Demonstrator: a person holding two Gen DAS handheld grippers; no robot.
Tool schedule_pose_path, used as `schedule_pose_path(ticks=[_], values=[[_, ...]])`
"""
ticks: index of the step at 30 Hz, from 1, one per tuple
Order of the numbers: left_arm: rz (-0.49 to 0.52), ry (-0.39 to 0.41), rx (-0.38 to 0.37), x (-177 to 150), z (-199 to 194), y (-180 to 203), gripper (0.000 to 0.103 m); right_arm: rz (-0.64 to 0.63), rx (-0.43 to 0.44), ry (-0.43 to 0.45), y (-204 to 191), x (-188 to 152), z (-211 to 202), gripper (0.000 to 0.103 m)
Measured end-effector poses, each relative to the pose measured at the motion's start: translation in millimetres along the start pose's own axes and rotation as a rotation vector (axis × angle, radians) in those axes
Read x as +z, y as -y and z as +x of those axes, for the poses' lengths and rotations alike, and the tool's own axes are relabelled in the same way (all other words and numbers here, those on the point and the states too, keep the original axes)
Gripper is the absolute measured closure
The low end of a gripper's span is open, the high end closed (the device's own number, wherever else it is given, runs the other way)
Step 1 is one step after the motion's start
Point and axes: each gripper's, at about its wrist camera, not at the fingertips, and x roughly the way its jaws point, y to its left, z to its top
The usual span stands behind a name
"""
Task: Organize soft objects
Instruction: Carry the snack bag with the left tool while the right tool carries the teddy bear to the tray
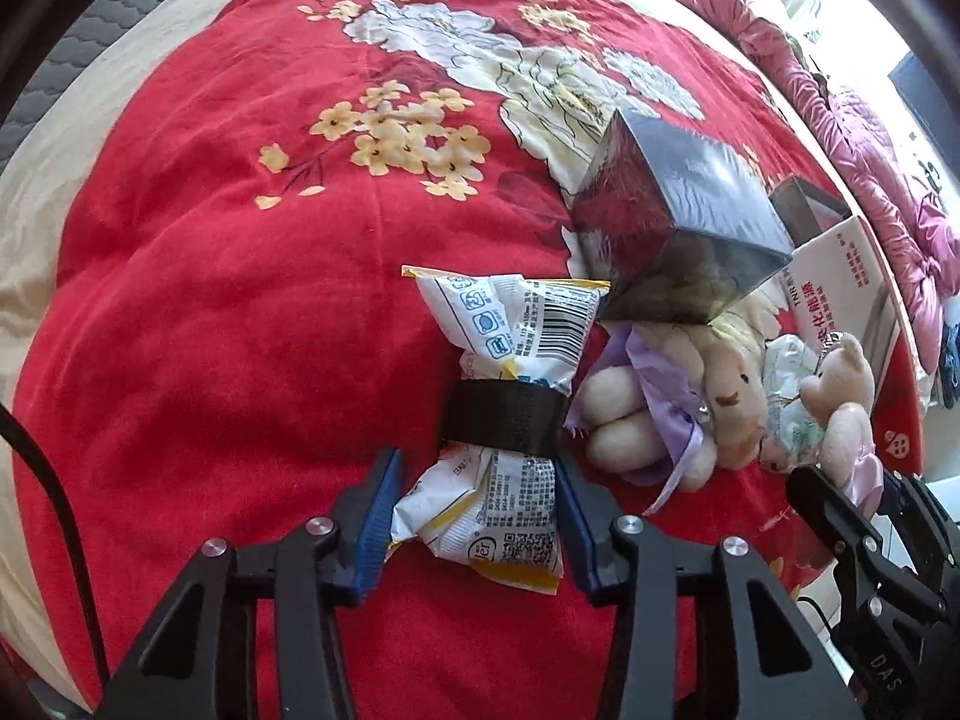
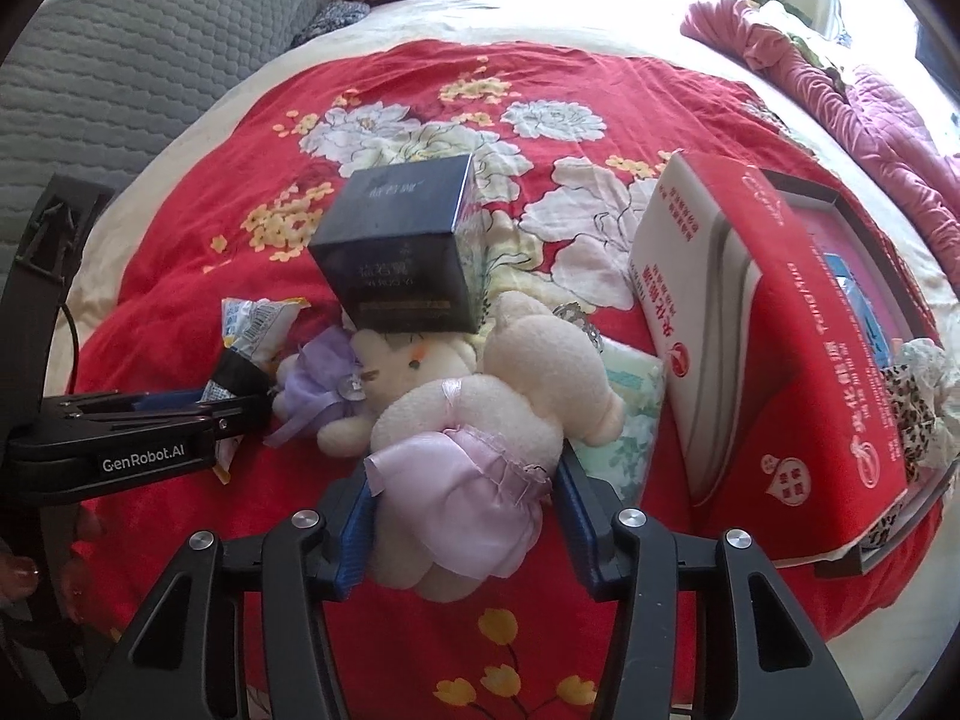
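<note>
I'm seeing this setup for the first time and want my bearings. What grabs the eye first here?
The red floral blanket fills both views. At its middle, a dark cube box rests on two cream teddy bears: the purple-ribboned bear and the pink-skirted bear, which sits between the right gripper's jaws. The left gripper straddles a crumpled snack packet bound by a black band, and a red carton stands at the right.
</note>
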Motion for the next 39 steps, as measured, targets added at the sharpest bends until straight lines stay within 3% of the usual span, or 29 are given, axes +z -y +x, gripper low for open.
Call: schedule_pose_path(ticks=[16, 30, 39], values=[[0.071, 0.086, -0.005, -15, -58, 38, 0.055, 0.021, 0.026, 0.057, 7, 4, -29, 0.049], [0.146, 0.163, -0.025, -22, -104, 91, 0.055, 0.020, 0.030, 0.170, 37, 11, -96, 0.049], [0.201, 0.213, -0.029, -28, -129, 125, 0.055, 0.000, -0.022, 0.244, 54, 10, -138, 0.049]])
